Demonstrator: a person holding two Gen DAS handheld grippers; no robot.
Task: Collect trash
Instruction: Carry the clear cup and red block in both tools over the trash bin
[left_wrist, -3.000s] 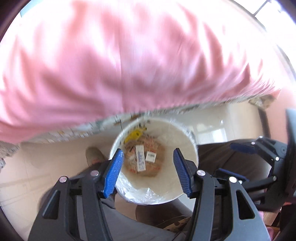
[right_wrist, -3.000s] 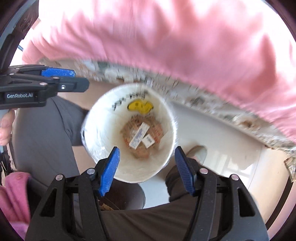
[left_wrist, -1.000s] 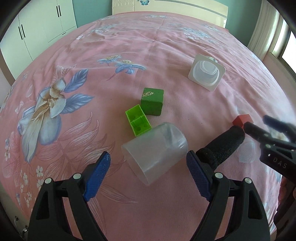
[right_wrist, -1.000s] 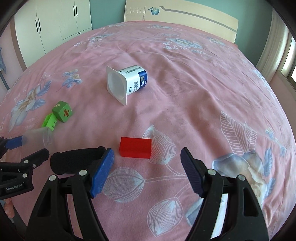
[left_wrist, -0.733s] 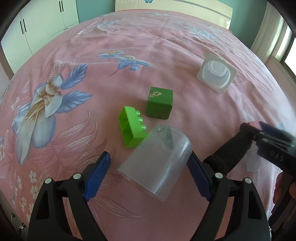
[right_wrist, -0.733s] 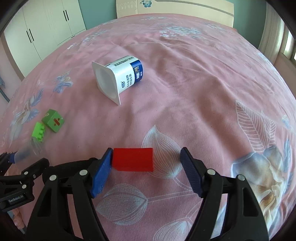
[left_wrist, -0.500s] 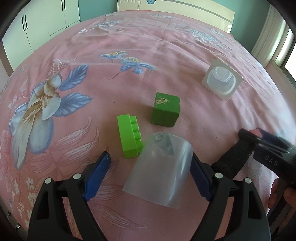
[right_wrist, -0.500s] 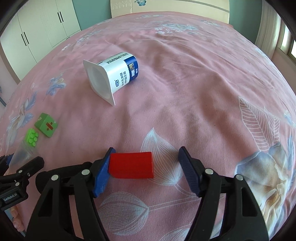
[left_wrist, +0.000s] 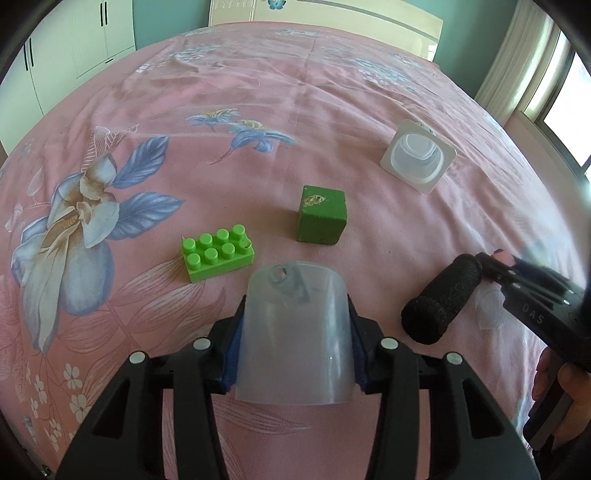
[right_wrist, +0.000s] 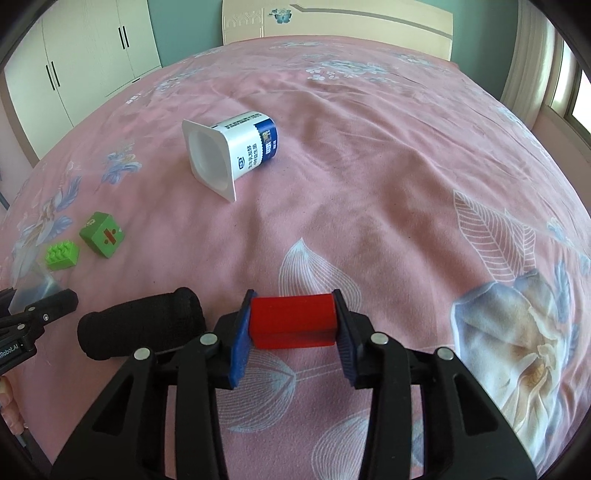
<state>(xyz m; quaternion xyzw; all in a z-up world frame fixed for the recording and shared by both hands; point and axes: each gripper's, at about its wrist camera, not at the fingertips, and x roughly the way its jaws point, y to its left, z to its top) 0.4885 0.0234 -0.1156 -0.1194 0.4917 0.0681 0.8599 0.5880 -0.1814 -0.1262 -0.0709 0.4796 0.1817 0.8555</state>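
Gripping clear plastic cup (left_wrist: 293, 334): left claw (left_wrist: 293, 343); right claw (right_wrist: 291, 326) apparently clamps red block (right_wrist: 292, 321).

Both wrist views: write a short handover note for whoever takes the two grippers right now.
Left gripper: shut on the clear cup.
Right gripper: shut on the red block.
On the bed: yogurt pot on its side, green cube, green brick.
Done: both grasps made.
Left: bin the held pieces, then probably fetch the pot. No bin in view.
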